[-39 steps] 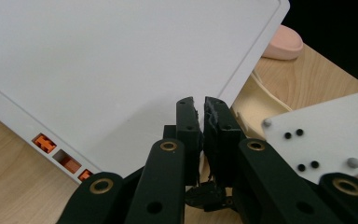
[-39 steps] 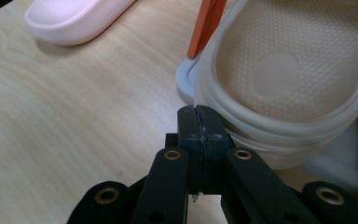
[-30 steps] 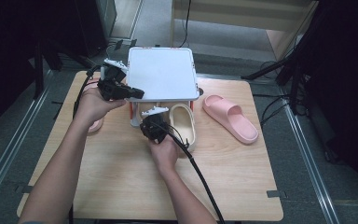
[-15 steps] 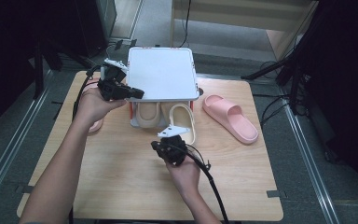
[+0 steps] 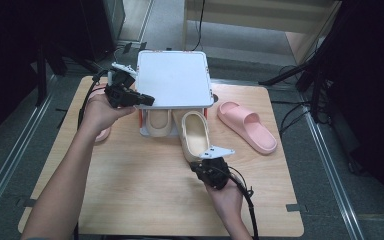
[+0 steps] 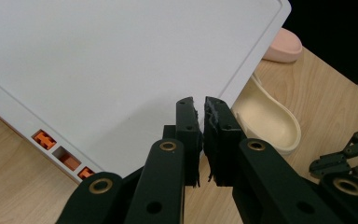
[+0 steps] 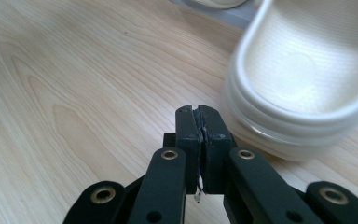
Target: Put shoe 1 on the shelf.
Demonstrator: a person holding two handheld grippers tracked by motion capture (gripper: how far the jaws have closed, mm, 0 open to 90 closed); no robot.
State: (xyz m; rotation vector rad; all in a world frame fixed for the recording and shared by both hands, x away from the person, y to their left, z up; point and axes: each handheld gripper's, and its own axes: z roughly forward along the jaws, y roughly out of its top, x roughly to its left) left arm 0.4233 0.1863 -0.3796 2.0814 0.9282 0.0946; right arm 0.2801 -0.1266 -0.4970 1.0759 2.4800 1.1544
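A white rack [image 5: 172, 77] with a flat top stands at the back of the wooden table [image 5: 130, 190]. One cream slipper [image 5: 157, 124] lies under it. A second cream slipper [image 5: 195, 132] sticks out from the rack's front, heel towards me. My left gripper [image 5: 150, 102] is shut at the top's front left edge, its tips [image 6: 200, 105] over the white panel [image 6: 98, 70], nothing between them. My right gripper [image 5: 200, 167] is shut and empty just off that slipper's heel; its own view shows the jaws [image 7: 196, 112] beside the slipper [image 7: 307, 79], apart from it.
A pink slipper [image 5: 247, 125] lies on the table right of the rack. Another pink one [image 5: 102, 134] sits partly under my left hand. Cables trail from both grippers. Bare wood stretches across the near half of the table.
My right gripper has drawn back towards me and to the right, away from the rack front. The cream slipper stays about where it was. The left hand has not moved.
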